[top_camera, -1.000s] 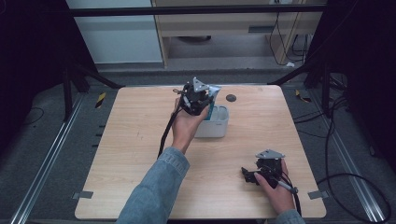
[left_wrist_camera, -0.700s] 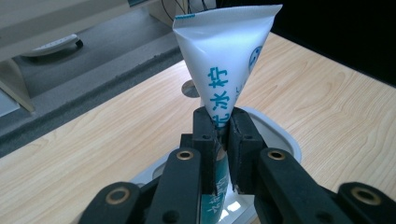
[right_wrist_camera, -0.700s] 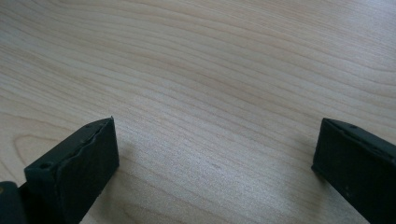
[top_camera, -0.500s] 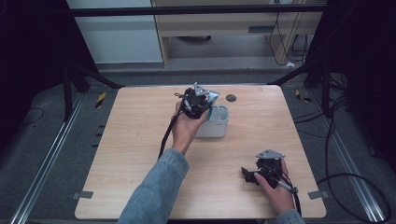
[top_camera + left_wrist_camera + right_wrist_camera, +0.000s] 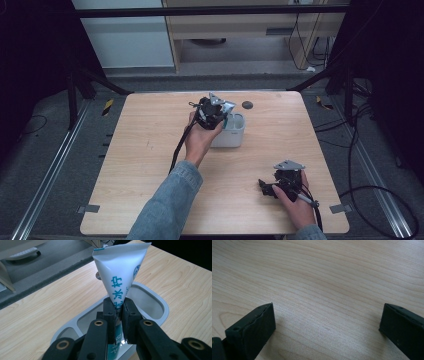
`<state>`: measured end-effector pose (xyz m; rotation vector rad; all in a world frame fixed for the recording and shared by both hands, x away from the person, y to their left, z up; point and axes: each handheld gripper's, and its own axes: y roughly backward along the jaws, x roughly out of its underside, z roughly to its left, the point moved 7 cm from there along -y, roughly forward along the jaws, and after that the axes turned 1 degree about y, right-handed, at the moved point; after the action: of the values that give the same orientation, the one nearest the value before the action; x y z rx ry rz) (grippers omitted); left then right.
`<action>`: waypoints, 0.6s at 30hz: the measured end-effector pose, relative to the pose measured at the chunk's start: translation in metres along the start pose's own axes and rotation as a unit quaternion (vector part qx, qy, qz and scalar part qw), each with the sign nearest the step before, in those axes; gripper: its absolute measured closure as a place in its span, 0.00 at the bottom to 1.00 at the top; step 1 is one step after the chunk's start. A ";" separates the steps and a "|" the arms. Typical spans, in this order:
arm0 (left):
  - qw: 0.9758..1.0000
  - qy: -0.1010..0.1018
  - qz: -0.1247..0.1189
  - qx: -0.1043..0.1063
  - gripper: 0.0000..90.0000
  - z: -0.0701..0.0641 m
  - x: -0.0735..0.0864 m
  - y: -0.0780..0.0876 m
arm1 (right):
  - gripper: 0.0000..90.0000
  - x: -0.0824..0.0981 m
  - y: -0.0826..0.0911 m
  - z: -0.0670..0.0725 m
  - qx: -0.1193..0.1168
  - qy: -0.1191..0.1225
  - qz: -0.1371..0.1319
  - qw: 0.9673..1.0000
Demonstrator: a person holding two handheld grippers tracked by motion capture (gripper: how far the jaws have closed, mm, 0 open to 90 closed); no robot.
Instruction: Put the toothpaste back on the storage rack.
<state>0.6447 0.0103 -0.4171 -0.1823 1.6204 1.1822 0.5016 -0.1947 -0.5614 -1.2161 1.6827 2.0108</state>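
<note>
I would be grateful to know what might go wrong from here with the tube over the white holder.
The left hand-held gripper pinches the soft toothpaste tube across a narrow part, so the tube may swing or slip as it goes down. The tube hangs over the white holder close to the divider between its two compartments and could catch there. The holder stands free on the table and might tip or slide if bumped, with the right hand-held gripper far away.

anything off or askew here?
Nothing damaged or spilled. The left claw is shut on a white tube over the white holder; the right claw rests open on the table.
</note>
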 end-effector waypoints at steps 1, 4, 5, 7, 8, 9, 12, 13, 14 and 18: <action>1.000 0.000 0.001 0.001 0.91 0.000 0.000 -0.001 | 0.00 0.000 0.000 0.000 0.000 0.000 0.000 1.000; 1.000 0.000 0.003 0.003 0.91 -0.001 0.001 -0.003 | 0.00 0.000 0.000 0.000 0.000 0.000 0.000 1.000; 1.000 0.000 0.003 0.003 0.91 -0.001 0.001 -0.003 | 0.00 0.000 0.000 0.000 0.000 0.000 0.000 1.000; 1.000 -0.003 0.004 0.004 0.91 -0.002 0.001 -0.004 | 0.00 0.000 0.000 0.000 0.000 0.000 0.000 1.000; 1.000 -0.003 0.004 0.005 0.91 -0.002 0.000 -0.004 | 0.00 0.000 0.000 0.000 0.000 0.000 0.000 1.000; 1.000 -0.005 0.006 0.005 0.91 -0.003 0.000 -0.004 | 0.00 0.000 0.000 0.000 0.000 0.000 0.000 1.000; 1.000 0.000 0.005 0.005 0.91 -0.002 -0.001 -0.006 | 0.00 0.000 0.000 0.000 0.000 0.000 0.000 1.000; 1.000 0.002 0.005 0.006 0.91 -0.002 -0.001 -0.007 | 0.00 0.000 0.000 0.000 0.000 0.000 0.000 1.000; 1.000 0.003 0.005 0.006 0.91 -0.002 -0.002 -0.007 | 0.00 0.000 0.000 0.000 0.000 0.000 0.000 1.000; 1.000 0.001 0.009 0.004 0.91 -0.001 -0.004 -0.010 | 0.00 0.000 0.000 0.000 0.000 0.001 -0.001 1.000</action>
<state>0.6515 0.0030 -0.4199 -0.1639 1.6317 1.1898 0.5017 -0.1948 -0.5613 -1.2181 1.6823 2.0096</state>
